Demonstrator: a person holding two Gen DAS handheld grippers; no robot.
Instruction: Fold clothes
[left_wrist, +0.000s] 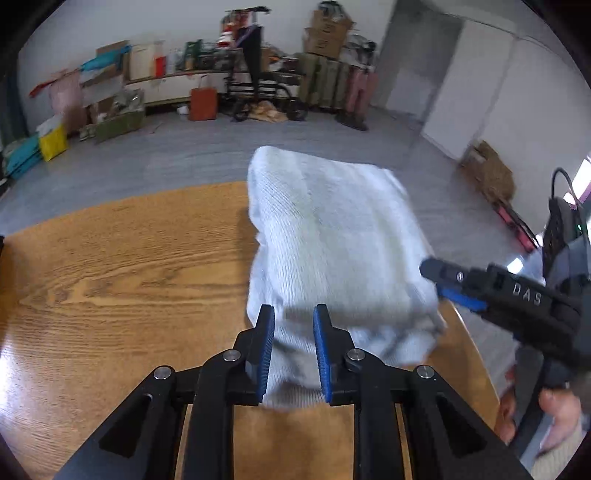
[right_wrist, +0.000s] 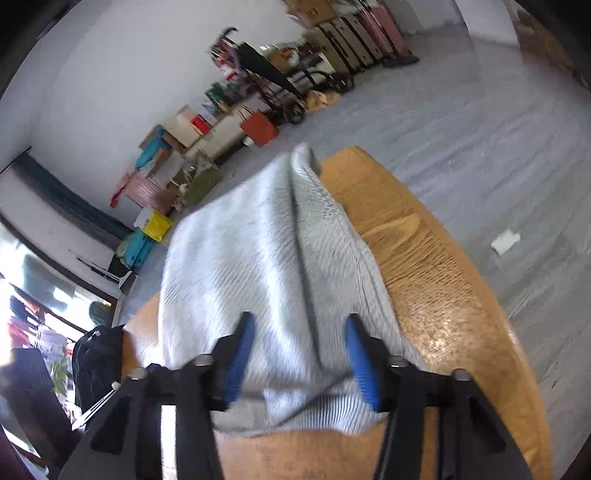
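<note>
A folded light grey knit garment (left_wrist: 332, 240) lies on the wooden table (left_wrist: 110, 277), reaching over the far edge. My left gripper (left_wrist: 293, 317) is open, its blue-padded fingers straddling the garment's near end. My right gripper (left_wrist: 430, 278) comes in from the right at the garment's right edge. In the right wrist view the garment (right_wrist: 258, 258) fills the middle and my right gripper (right_wrist: 299, 325) is open, its fingers either side of the cloth's near edge. The cloth is blurred in both views.
The table's rounded edge (right_wrist: 480, 295) curves to the right, with grey floor (left_wrist: 184, 155) beyond. Boxes, bags and a cart (left_wrist: 258, 92) line the far wall. A black bag (right_wrist: 96, 362) stands left of the table.
</note>
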